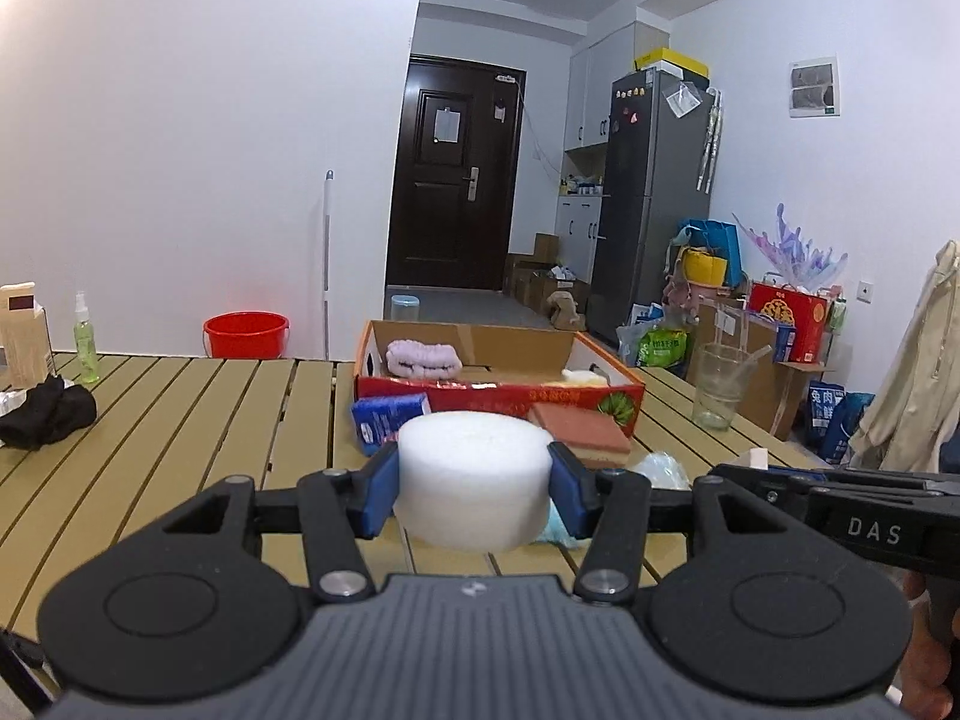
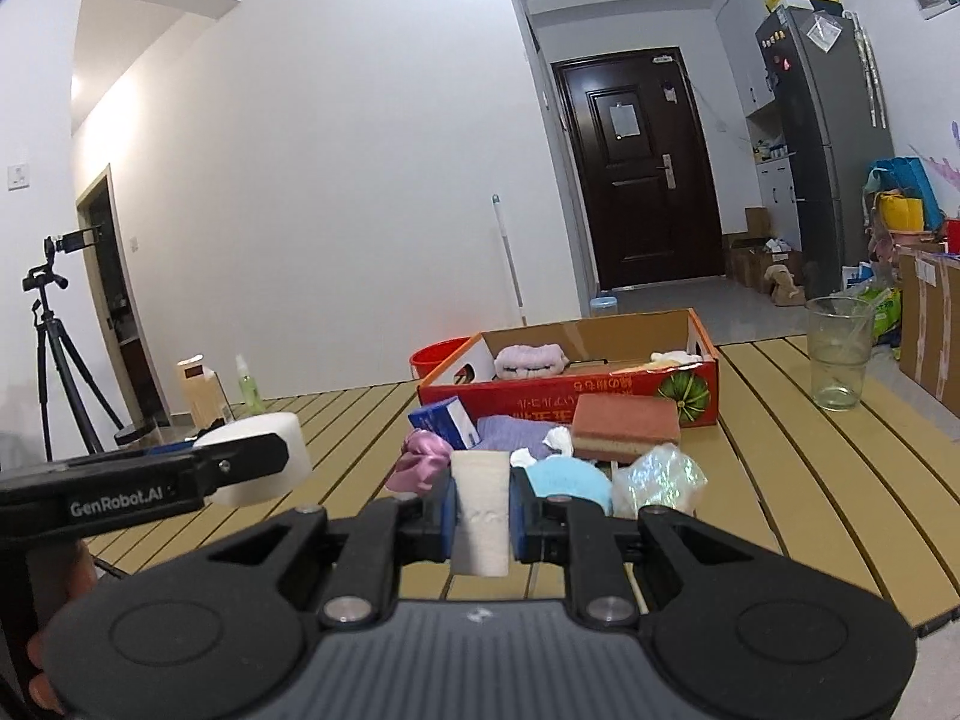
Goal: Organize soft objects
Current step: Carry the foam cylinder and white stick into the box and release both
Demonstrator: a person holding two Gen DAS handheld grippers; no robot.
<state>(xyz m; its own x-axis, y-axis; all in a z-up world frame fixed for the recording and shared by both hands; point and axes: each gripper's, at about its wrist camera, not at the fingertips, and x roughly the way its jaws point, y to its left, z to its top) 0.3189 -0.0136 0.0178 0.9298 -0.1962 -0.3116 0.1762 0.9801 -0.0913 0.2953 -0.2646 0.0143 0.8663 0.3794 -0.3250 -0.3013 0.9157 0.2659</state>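
My left gripper (image 1: 474, 489) is shut on a round white foam disc (image 1: 474, 474), held above the slatted table; the disc (image 2: 264, 456) also shows at the left of the right wrist view. My right gripper (image 2: 480, 516) is shut on a narrow white foam block (image 2: 480, 510). Ahead stands a red cardboard box (image 1: 498, 393) holding a pink folded cloth (image 1: 423, 357) and a pale yellow item (image 1: 585, 377). In front of the box lie a red-and-tan sponge (image 2: 624, 426), a blue tissue pack (image 2: 447, 420), a lilac cloth (image 2: 516, 432), a pink satin scrunchie (image 2: 417, 459), a light blue soft item (image 2: 570, 477) and a shiny crinkled wrapper (image 2: 660, 477).
A clear glass (image 1: 720, 384) stands right of the box. At the table's far left are a black cloth (image 1: 45, 414), a green spray bottle (image 1: 84, 339) and a carton (image 1: 21, 333). A red bucket (image 1: 246, 333) sits on the floor behind. A tripod (image 2: 54, 348) stands at left.
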